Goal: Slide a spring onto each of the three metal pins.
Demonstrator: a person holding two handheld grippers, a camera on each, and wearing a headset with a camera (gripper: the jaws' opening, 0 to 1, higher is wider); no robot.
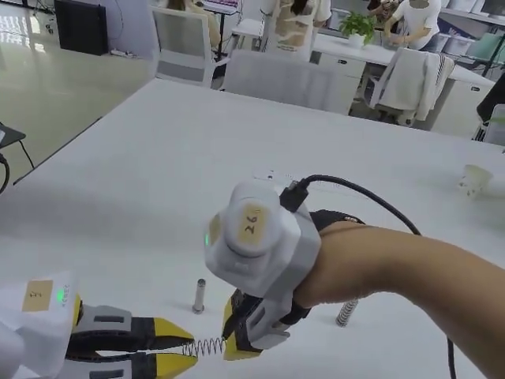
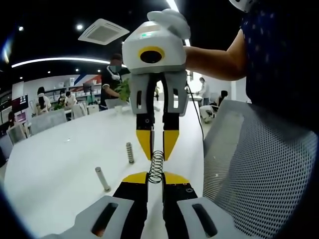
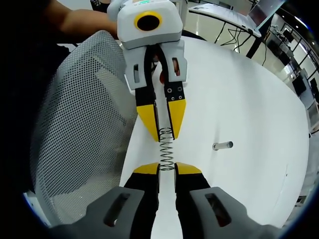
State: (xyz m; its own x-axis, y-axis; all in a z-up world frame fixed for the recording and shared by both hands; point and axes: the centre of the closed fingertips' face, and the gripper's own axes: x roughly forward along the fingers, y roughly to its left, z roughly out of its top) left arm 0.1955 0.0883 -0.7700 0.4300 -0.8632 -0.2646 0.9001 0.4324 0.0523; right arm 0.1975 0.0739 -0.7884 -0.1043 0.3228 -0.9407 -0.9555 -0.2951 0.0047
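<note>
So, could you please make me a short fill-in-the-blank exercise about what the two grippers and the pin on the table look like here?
1. The left gripper and the right gripper each grip one end of the same ____.
2. The tips of both grippers' jaws are coloured ____.
3. The bare metal pin stands upright on a ____ table.
Missing words: spring; yellow; white.
</note>
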